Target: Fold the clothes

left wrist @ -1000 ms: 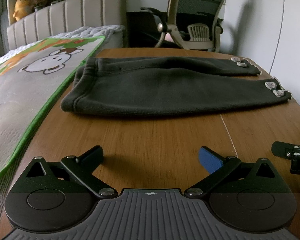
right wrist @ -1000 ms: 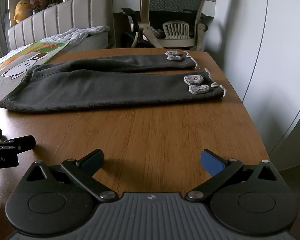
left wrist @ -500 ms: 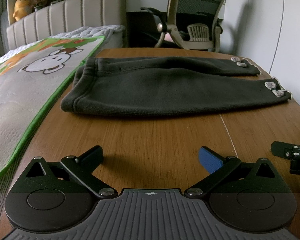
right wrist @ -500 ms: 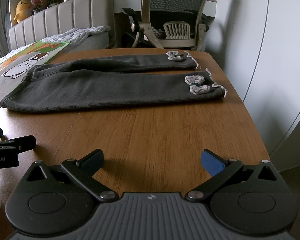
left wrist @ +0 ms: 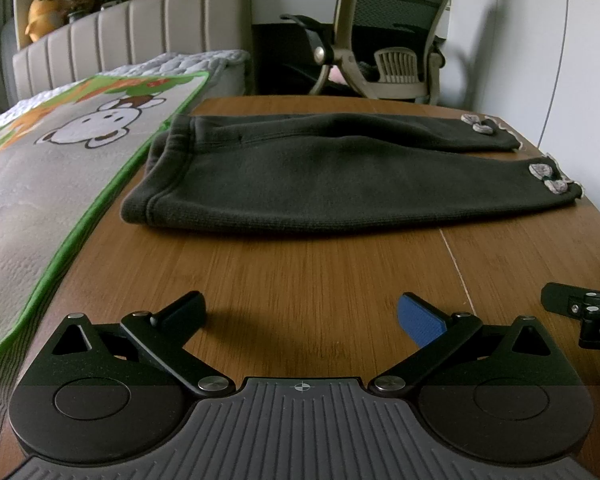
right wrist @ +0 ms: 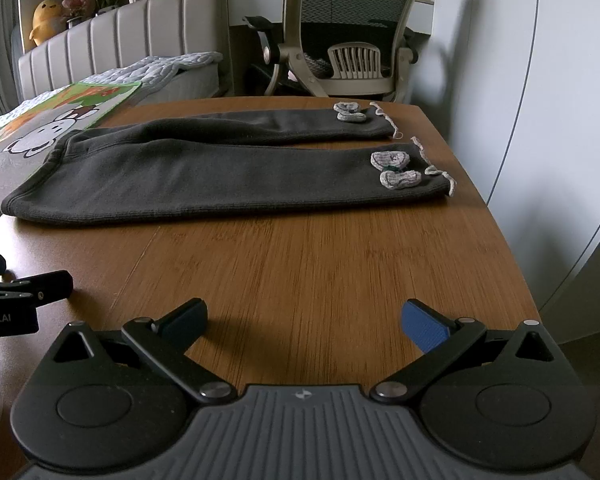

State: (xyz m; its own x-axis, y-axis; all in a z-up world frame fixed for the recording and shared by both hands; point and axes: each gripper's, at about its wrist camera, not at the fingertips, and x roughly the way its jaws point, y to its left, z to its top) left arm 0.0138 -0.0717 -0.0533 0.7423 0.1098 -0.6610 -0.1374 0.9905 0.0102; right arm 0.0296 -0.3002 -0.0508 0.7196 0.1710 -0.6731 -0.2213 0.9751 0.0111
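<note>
Nothing has moved: both tools, left tool (left wrist: 300, 316) and right tool (right wrist: 304, 318), rest spread open, empty, on the worktop (right wrist: 300, 248). Grip the trousers (right wrist: 204, 176) at waistband and cuffs together.

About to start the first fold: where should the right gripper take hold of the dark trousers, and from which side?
Probably the near leg's cuff, by the grey bows. The dark trousers lie flat across the wooden table, waistband left, cuffs right. Come in low from the near edge with the right gripper, open, so one of the fingers slips under the hem.
</note>
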